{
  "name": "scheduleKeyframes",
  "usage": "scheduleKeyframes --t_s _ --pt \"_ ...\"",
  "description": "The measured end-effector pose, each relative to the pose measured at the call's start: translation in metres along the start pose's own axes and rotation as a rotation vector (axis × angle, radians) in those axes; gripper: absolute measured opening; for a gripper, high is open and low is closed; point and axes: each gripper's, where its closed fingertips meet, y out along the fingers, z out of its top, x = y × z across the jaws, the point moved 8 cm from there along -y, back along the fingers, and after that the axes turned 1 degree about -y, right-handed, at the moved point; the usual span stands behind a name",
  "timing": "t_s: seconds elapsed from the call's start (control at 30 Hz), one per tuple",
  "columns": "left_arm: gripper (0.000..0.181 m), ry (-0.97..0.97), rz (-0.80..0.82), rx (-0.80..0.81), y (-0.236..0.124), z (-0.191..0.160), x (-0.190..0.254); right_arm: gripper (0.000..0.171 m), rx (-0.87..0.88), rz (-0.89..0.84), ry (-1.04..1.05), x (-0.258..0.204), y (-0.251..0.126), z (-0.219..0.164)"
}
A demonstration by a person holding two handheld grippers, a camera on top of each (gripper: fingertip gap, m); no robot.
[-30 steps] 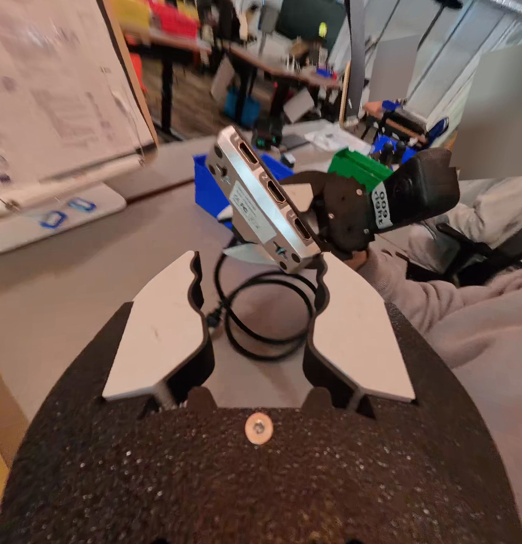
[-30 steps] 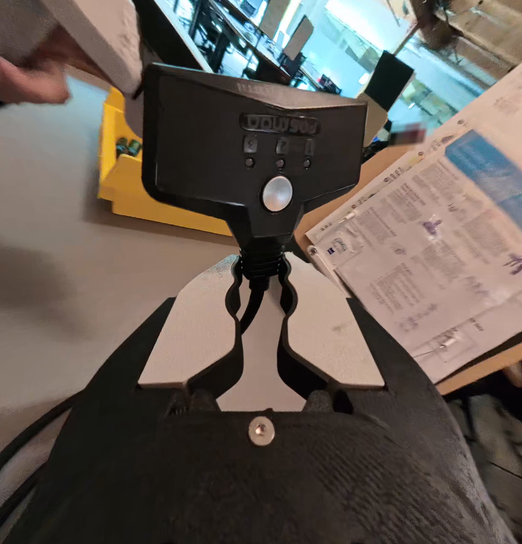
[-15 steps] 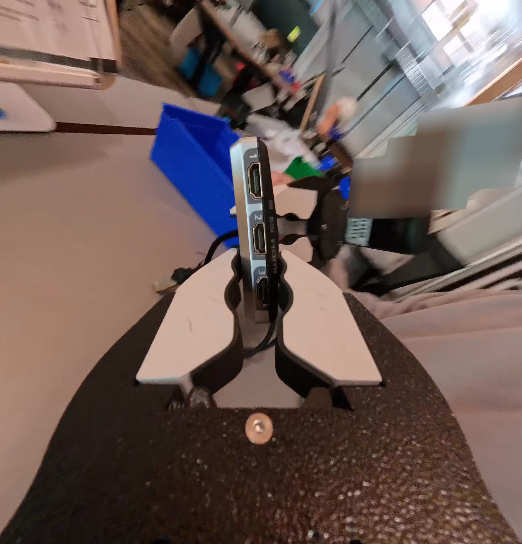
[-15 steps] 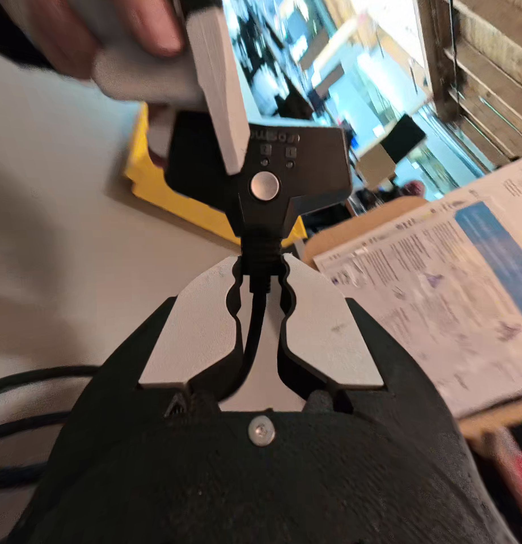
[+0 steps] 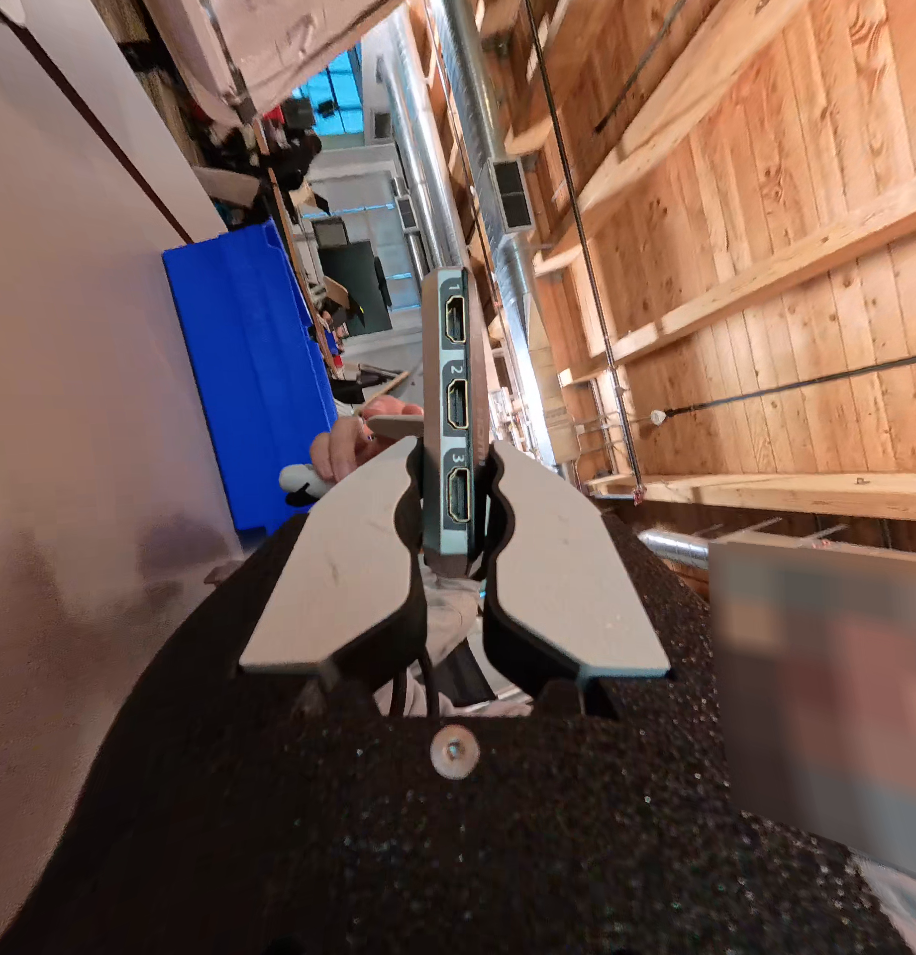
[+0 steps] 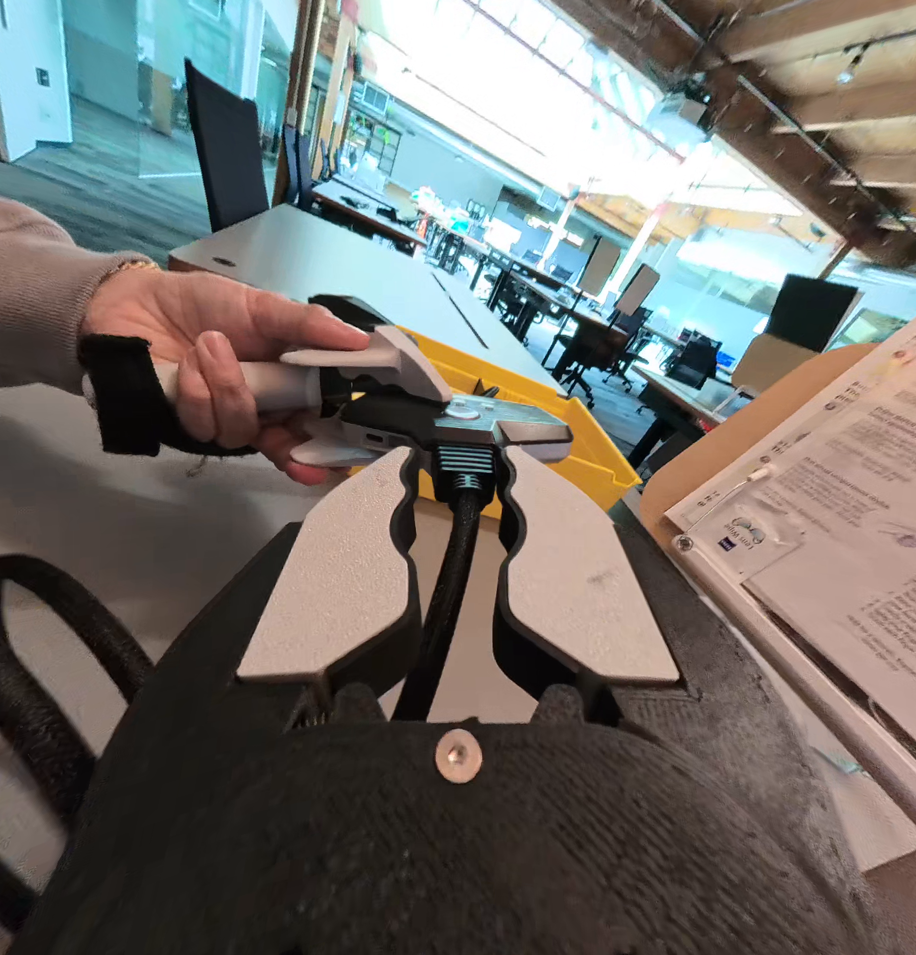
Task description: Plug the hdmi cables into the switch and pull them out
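Observation:
The HDMI switch (image 5: 453, 413) is a thin grey box, and its edge with three empty ports faces the left wrist camera. My left gripper (image 5: 453, 467) is shut on its lower end, at the third port. In the right wrist view the switch (image 6: 502, 421) lies flat in the air, with the left gripper (image 6: 388, 424) clamped on it from the left. My right gripper (image 6: 458, 457) is shut on the ribbed collar where the black braided cable (image 6: 445, 594) leaves the switch. The cable loops away at lower left (image 6: 32, 672).
A yellow bin (image 6: 574, 465) stands on the grey table (image 6: 135, 517) just behind the switch. A board with printed sheets (image 6: 807, 542) leans close on the right. A blue bin (image 5: 249, 387) stands on the table beyond the left gripper. A person's hand (image 6: 212, 351) holds the left gripper.
My left gripper was open in front of the switch, then closed on its lower end. Both grippers have turned, so the switch went from upright to flat in the right wrist view.

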Motion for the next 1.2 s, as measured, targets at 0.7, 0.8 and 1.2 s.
scheduleKeyframes --t_s 0.7,0.8,1.2 --pt "0.021 -0.034 0.040 0.021 0.003 -0.011 0.012 0.025 0.179 0.025 0.142 -0.001 -0.006 -0.008" --pt "0.021 -0.040 0.048 -0.003 0.005 -0.013 0.013 0.024 0.192 0.067 0.171 0.002 -0.009 -0.009" --pt "0.022 0.015 0.004 -0.014 0.022 -0.019 0.047 0.023 0.223 0.071 0.128 0.015 -0.021 0.025"
